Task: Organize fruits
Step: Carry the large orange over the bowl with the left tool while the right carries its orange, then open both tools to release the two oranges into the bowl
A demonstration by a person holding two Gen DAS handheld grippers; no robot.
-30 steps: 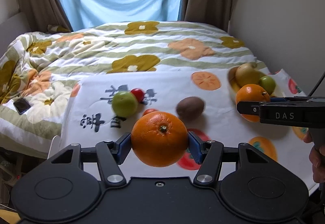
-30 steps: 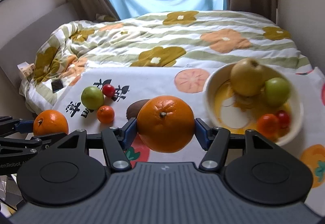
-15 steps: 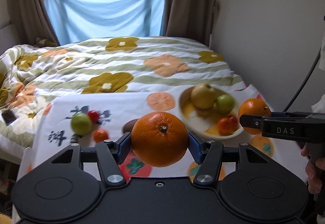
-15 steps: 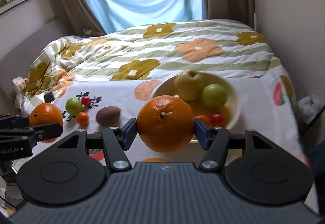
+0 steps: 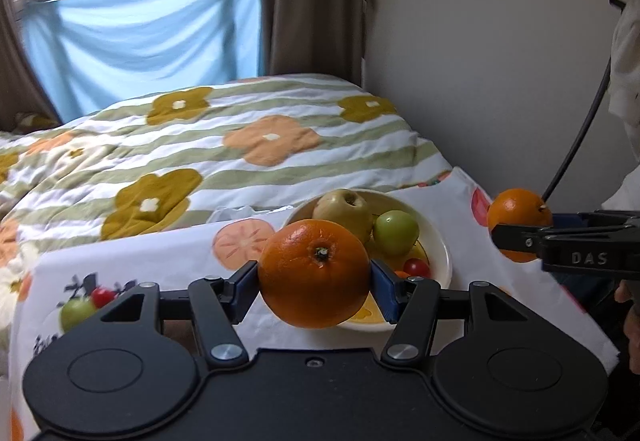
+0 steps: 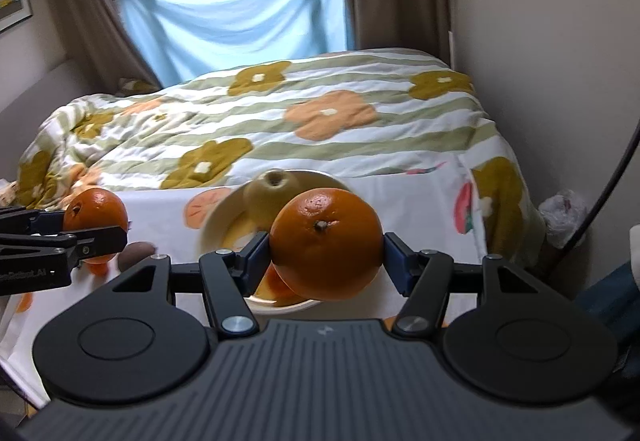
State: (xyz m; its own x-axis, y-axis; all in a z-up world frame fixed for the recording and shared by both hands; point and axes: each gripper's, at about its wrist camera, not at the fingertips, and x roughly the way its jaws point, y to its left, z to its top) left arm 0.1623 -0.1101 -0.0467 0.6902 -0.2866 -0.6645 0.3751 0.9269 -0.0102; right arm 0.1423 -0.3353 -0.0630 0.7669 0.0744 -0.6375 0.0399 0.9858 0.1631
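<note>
Tongs [image 5: 315, 281] with orange [image 5: 314, 273]; green apple [image 5: 396, 227] only in left view.

Left gripper [image 5: 315, 283]: jaws part-way apart, both blue pads pressed against the sides of an orange [image 5: 314, 273], which hangs clear between them. The body points forward and downward.

Right gripper [image 6: 325, 255]: same arrangement, jaws clamped on a second orange [image 6: 326, 243], stem end facing the camera, body angled forward and downward.

Each gripper appears at the edge of the other's view, level and side by side. Part of a hand [image 5: 632, 325] shows behind the right gripper.
</note>
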